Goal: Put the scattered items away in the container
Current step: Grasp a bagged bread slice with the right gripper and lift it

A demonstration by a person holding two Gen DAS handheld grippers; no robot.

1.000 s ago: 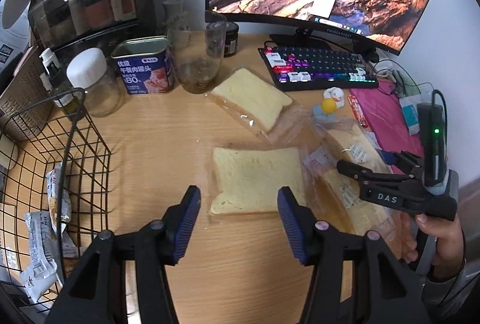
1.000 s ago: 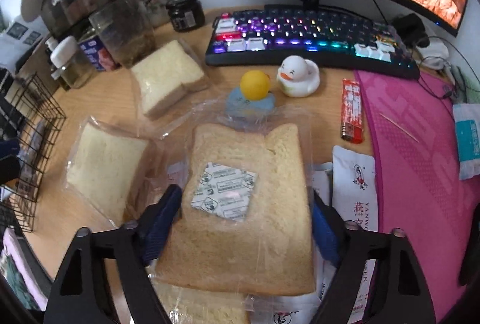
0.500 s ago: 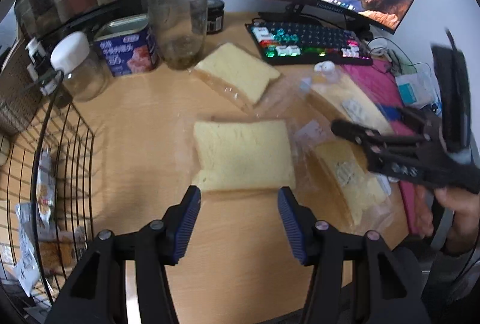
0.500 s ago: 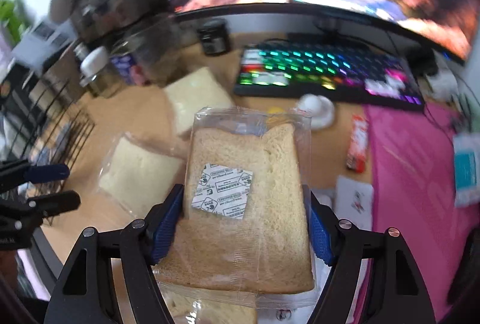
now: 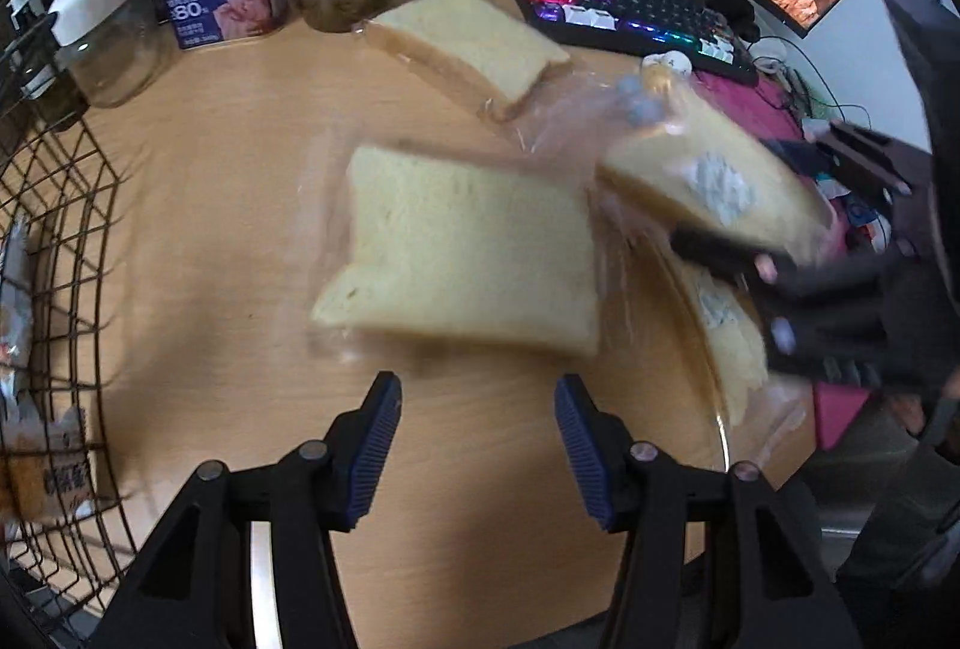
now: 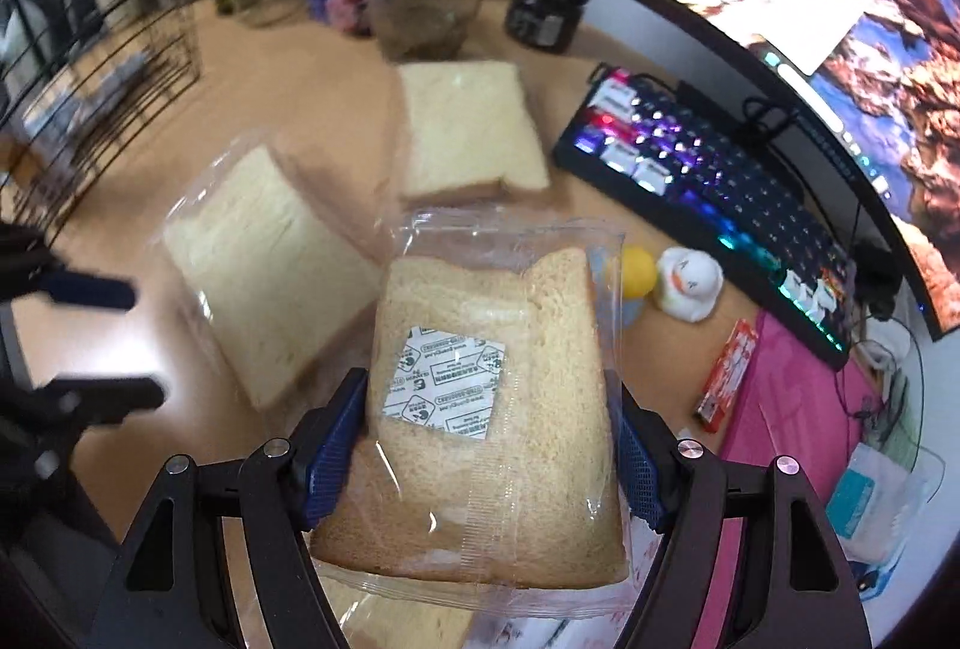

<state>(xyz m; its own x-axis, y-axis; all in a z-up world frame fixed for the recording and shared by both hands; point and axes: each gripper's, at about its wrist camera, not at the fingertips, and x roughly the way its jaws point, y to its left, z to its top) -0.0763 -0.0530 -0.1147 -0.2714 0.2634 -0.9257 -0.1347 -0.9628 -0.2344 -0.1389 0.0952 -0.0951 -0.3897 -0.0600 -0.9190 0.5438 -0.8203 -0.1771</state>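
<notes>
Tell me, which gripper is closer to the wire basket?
Left. The left gripper hovers open over the desk right beside the wire basket; the right gripper, clamped on a bagged bread slice, is farther away, across the desk.

A browner slice of bread sealed in a clear plastic bag with a white printed sachet point(image 6: 480, 427) is lifted clear of the worktop point(image 5: 198, 205), tilted, its sides pressed between the blue pads of the right claw point(image 6: 489, 463). Two paler bagged bread slices lie flat: one point(image 5: 462, 253) mid-worktop, one point(image 5: 474, 42) toward the back edge. A black wire basket point(image 5: 66, 253) at the left edge holds packaged snacks point(image 5: 48, 469).
</notes>
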